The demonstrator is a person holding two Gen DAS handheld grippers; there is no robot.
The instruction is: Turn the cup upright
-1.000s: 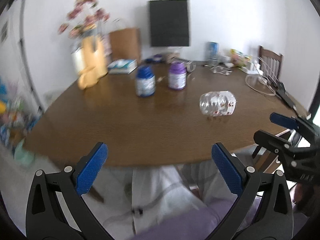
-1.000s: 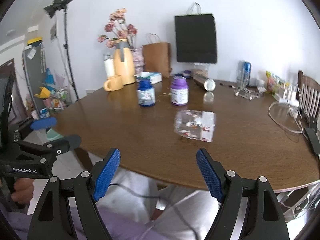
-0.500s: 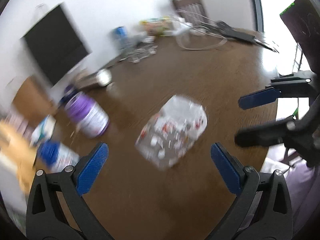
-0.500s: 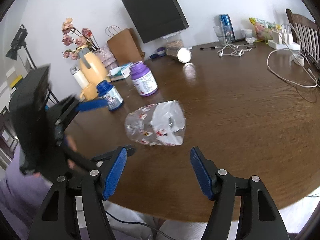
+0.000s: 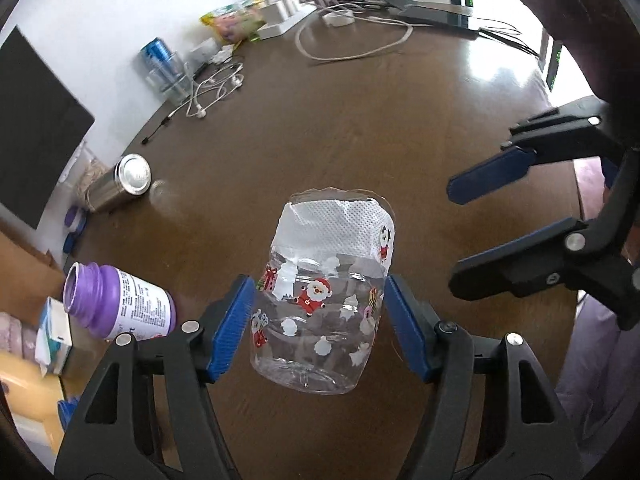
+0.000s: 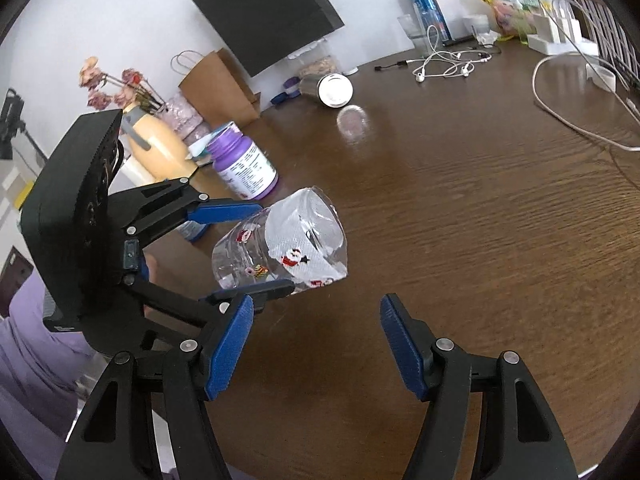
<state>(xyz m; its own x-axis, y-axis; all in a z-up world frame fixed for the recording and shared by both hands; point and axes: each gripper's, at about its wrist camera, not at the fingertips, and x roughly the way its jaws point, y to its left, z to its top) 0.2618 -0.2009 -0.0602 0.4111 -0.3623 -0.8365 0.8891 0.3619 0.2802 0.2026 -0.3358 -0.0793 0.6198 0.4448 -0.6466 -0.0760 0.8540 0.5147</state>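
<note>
Left gripper (image 5: pixel 320 320): jaws closed onto the cup (image 5: pixel 320 304), pads against both sidewalls near the base. One second ago it stood wide, clear of the table (image 5: pixel 400 128); the cup lay untouched. Cup now on its side, mouth toward 12 o'clock in the left view; whether lifted, cannot tell. Right gripper (image 6: pixel 316 344): open, empty, cup at its 11 o'clock. Judgement: grasp made; rotation upright outstanding. Purple bottle (image 5: pixel 120 308) at 9 o'clock.

1. Clear plastic cup (image 5: pixel 320 312) (image 6: pixel 280 252) printed with Santa figures, white tissue stuffed inside near its rim.
2. It lies tilted on its side, open mouth facing away over the brown table.
</note>
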